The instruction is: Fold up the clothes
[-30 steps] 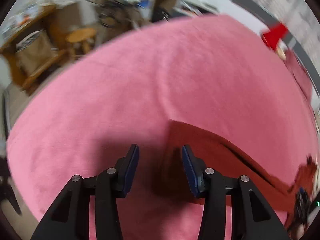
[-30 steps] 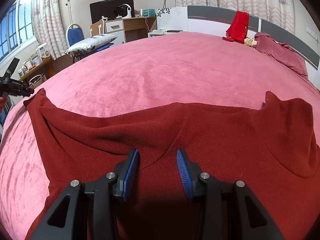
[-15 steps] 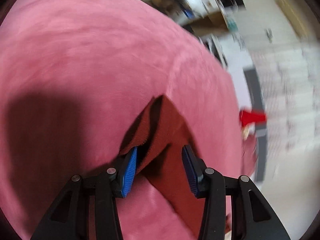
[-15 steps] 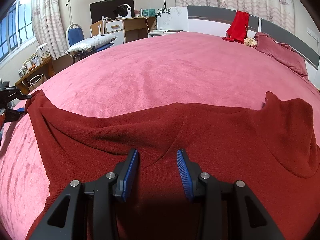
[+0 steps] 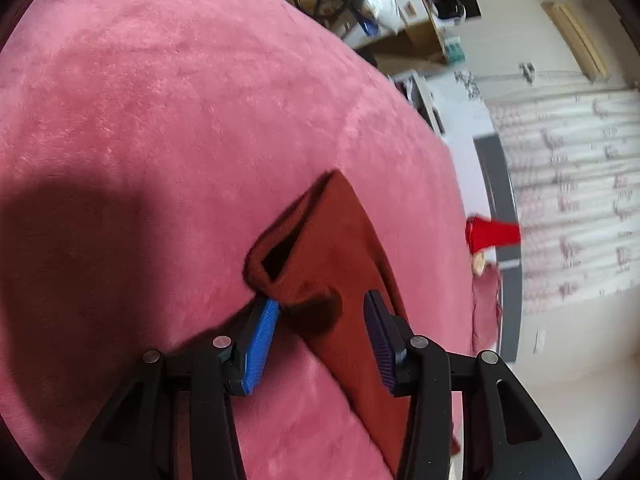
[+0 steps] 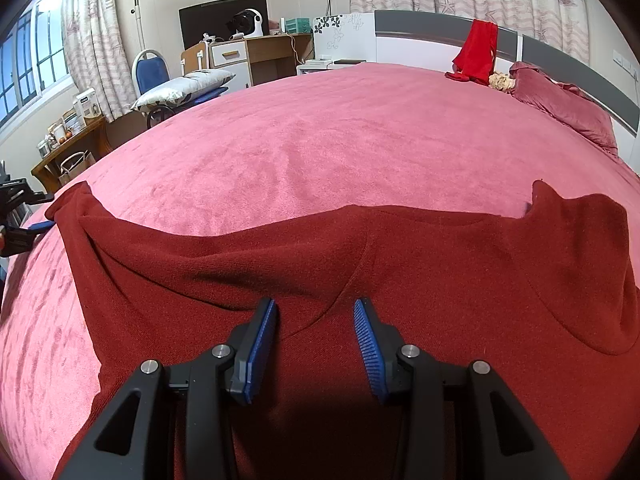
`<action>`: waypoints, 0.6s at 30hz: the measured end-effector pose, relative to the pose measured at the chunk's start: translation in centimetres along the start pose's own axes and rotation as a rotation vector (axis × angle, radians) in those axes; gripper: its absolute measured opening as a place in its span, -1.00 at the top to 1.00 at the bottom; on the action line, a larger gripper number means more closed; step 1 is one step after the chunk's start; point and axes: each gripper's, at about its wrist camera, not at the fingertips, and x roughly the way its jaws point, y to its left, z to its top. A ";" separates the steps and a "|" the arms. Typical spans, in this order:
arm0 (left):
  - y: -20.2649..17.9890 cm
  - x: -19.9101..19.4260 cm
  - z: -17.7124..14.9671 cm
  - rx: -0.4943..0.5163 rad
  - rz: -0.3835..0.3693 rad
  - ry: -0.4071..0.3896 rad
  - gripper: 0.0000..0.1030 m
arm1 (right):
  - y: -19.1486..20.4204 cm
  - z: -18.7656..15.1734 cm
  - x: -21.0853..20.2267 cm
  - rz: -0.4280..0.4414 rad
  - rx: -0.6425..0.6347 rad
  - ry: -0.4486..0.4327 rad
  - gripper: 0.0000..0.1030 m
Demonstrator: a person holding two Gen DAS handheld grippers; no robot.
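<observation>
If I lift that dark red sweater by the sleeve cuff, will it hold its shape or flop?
The sweater will probably flop: it already sags into soft folds on the bedspread. The cuff gapes open, so one layer may slip from the left hand-held gripper. Its thick knit will likely drag.

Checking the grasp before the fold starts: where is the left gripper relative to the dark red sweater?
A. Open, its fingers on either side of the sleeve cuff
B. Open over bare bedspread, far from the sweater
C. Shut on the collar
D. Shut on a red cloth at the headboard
A: the left gripper has its fingers apart with the sleeve cuff of the sweater lying between the tips, not yet pinched.
</observation>
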 end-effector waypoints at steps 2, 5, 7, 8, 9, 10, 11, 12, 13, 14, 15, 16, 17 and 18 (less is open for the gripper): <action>-0.2 0.5 0.0 -0.022 -0.009 -0.033 0.14 | 0.0 0.0 0.0 0.000 0.000 -0.001 0.19; -0.5 0.4 0.0 -0.028 -0.042 -0.076 0.87 | -0.1 -0.1 0.0 0.002 0.001 0.000 0.19; -0.8 -0.5 -0.2 -0.001 -0.087 -0.096 0.87 | 0.0 -0.1 0.0 0.003 0.001 0.000 0.19; -1.0 -1.0 -0.3 0.013 -0.109 -0.105 0.87 | 0.0 -0.1 0.0 0.004 0.001 0.000 0.19; -1.1 -1.5 -0.4 0.026 -0.131 -0.115 0.88 | 0.0 -0.1 0.0 0.005 0.002 -0.001 0.19; -1.3 -1.9 -0.5 0.040 -0.153 -0.125 0.88 | 0.0 -0.1 0.0 0.004 0.003 -0.001 0.19; -1.4 -2.5 -0.7 0.053 -0.179 -0.138 0.88 | -0.1 -0.1 0.0 0.003 0.004 -0.001 0.19; -1.8 -3.6 -0.9 0.064 -0.232 -0.169 0.88 | -0.1 -0.1 0.0 0.003 0.004 -0.001 0.19; -2.1 -4.6 -1.1 0.075 -0.280 -0.198 0.88 | -0.1 -0.1 0.0 0.003 0.004 0.000 0.19; -2.2 -5.1 -1.1 0.078 -0.302 -0.209 0.87 | -0.1 0.0 0.0 0.004 0.004 0.000 0.19; -2.4 -5.4 -1.2 0.088 -0.311 -0.217 0.88 | -0.1 0.0 -0.1 0.002 0.003 0.000 0.19; -2.7 -4.9 -1.1 0.132 -0.237 -0.195 0.88 | -0.1 0.0 -0.1 0.002 0.003 0.000 0.19; -2.6 -4.0 -1.0 0.160 -0.147 -0.161 0.88 | -0.1 0.0 -0.1 0.003 0.003 0.000 0.19; -1.8 -3.0 -1.3 0.147 -0.073 -0.116 0.88 | -0.1 0.0 0.0 0.004 0.003 0.001 0.19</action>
